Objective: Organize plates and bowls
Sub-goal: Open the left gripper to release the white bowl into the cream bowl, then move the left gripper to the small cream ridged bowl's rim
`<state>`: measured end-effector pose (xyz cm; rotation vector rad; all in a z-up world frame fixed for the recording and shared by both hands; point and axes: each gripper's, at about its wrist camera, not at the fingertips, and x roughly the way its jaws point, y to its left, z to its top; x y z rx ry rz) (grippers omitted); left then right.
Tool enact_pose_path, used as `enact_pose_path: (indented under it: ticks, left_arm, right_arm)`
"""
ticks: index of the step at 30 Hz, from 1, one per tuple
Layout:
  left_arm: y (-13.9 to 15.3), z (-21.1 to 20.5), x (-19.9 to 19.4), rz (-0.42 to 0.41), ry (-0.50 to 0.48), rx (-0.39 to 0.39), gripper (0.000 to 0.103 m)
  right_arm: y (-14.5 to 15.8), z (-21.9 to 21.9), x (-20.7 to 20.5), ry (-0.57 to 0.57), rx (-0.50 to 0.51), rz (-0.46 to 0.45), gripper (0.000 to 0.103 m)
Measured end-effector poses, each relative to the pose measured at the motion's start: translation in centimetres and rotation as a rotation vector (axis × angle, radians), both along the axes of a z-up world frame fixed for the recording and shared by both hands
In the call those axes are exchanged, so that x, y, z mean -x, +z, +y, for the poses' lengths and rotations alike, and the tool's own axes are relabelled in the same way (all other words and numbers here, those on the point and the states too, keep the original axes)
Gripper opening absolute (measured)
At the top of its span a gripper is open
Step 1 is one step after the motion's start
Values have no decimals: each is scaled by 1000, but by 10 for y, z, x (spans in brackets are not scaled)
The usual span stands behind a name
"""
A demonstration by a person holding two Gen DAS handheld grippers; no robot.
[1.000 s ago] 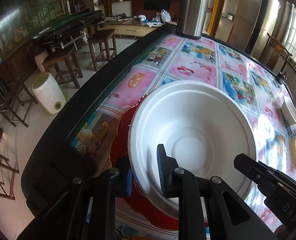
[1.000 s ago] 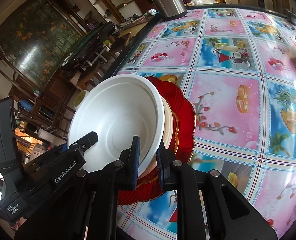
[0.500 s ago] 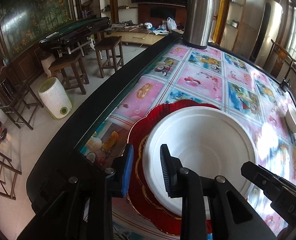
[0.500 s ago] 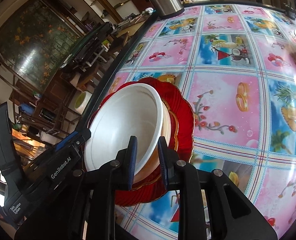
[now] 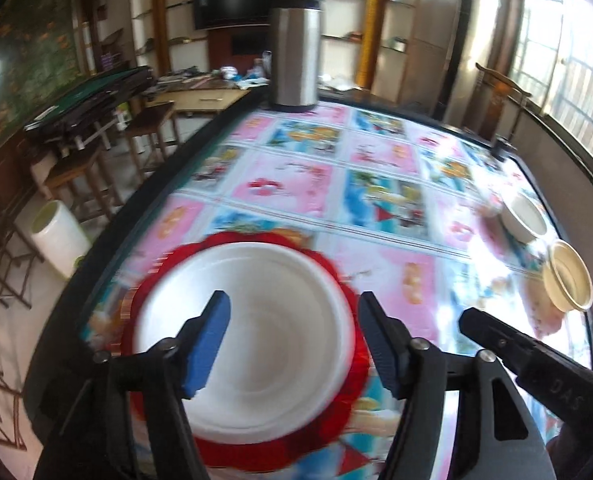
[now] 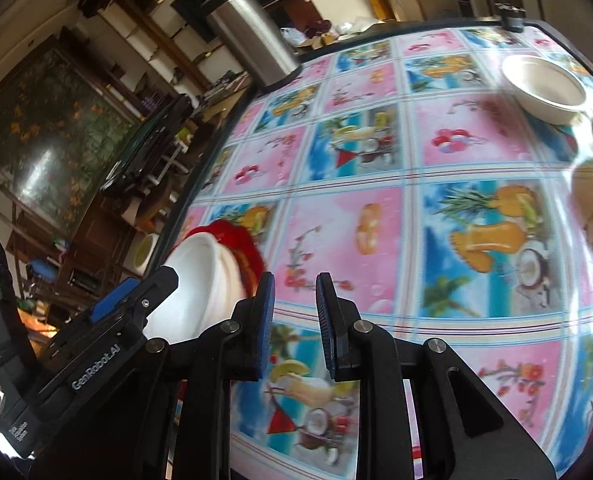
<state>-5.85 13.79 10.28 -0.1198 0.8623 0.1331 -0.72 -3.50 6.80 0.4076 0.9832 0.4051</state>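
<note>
A round white foam plate (image 5: 248, 320) sits stacked on a scalloped red plate with gold trim (image 5: 336, 412) near the dark edge of the tabletop (image 5: 376, 176), which is covered in a glossy cloth of pink and blue fruit-print squares. The left gripper (image 5: 292, 340) hangs over the white plate, its blue-padded jaws opening and touching nothing, the plate lying free beneath them. Just beside the red plate, the right gripper (image 6: 294, 320) hovers above bare cloth, jaws drawn close together with a narrow gap and nothing held. Well away from the red plate, across the tabletop, stand a shallow white bowl (image 5: 522, 218) and a cream-coloured paper bowl (image 5: 568, 276). A tall stainless-steel flask (image 5: 294, 48) stands at the far edge.
</note>
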Motion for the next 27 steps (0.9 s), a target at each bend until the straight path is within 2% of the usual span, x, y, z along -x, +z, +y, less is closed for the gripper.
enact_pose_path:
  ticks: [5,15,22,27]
  left_arm:
    - [-9,-38,-10,1,-70,-15,67]
    - [-26,-89,-27,18,-149,-27,67]
    - [-28,-130,-35,20,-210,-38,67]
    - [-26,-161,-43,34,-257,-12,67]
  right_arm:
    - [-9,-32,-1,-57,1,17,21]
    - [-11,-86,6,-148,41,10,21]
    - [-11,-138,16,-235,27,15,21]
    - [-2,-184,28,-314,30,-4,22]
